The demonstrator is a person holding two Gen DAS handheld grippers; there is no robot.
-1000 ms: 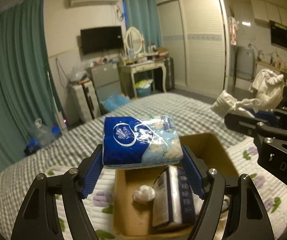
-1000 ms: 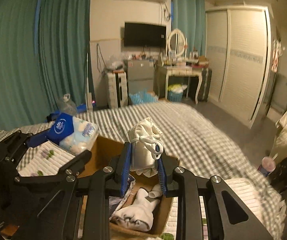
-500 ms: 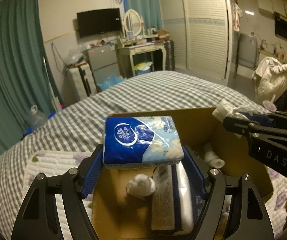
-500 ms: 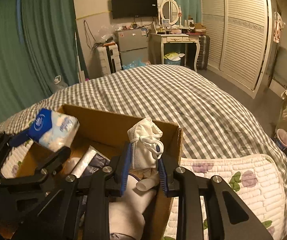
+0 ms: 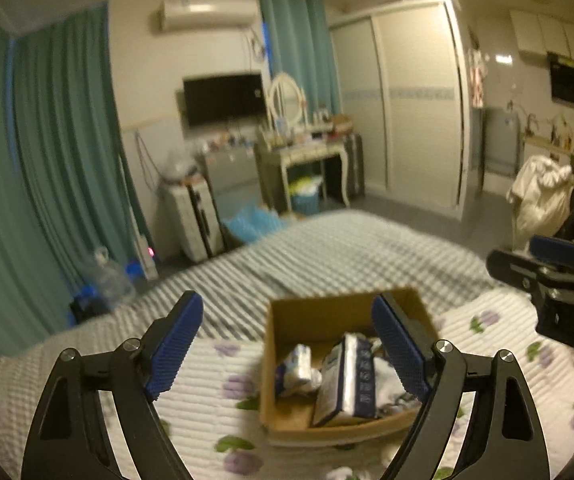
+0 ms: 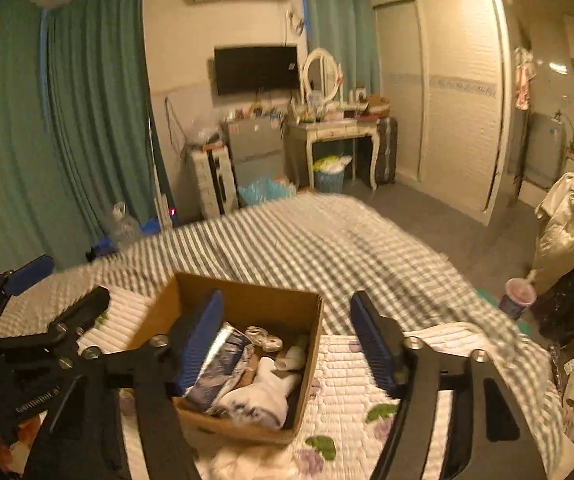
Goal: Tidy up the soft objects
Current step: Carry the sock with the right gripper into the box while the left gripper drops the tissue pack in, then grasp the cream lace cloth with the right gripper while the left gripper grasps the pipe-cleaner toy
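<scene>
A brown cardboard box (image 5: pixel 287 312) sits on the quilted bed cover; it also shows in the right wrist view (image 6: pixel 247 292). Inside lie blue-and-white tissue packs (image 5: pixel 349 380), a smaller pack (image 5: pixel 295 366) and white cloth items (image 6: pixel 263 388). My left gripper (image 5: pixel 287 344) is open and empty, raised above and in front of the box. My right gripper (image 6: pixel 287 340) is open and empty above the box. The right gripper shows at the right of the left wrist view (image 5: pixel 555 280); the left gripper shows at the left of the right wrist view (image 6: pixel 35 304).
The box rests on a white floral quilt (image 5: pixel 207 396) over a grey checked bedspread (image 6: pixel 327 240). Beyond the bed are a dressing table (image 6: pixel 335 132), teal curtains (image 6: pixel 87 120), a wardrobe (image 6: pixel 459 92) and a cup on the floor (image 6: pixel 519 296).
Both grippers opened and let go: the blue tissue pack and the white cloth bundle dropped into the box. Both grippers pulled up and back from the box.
</scene>
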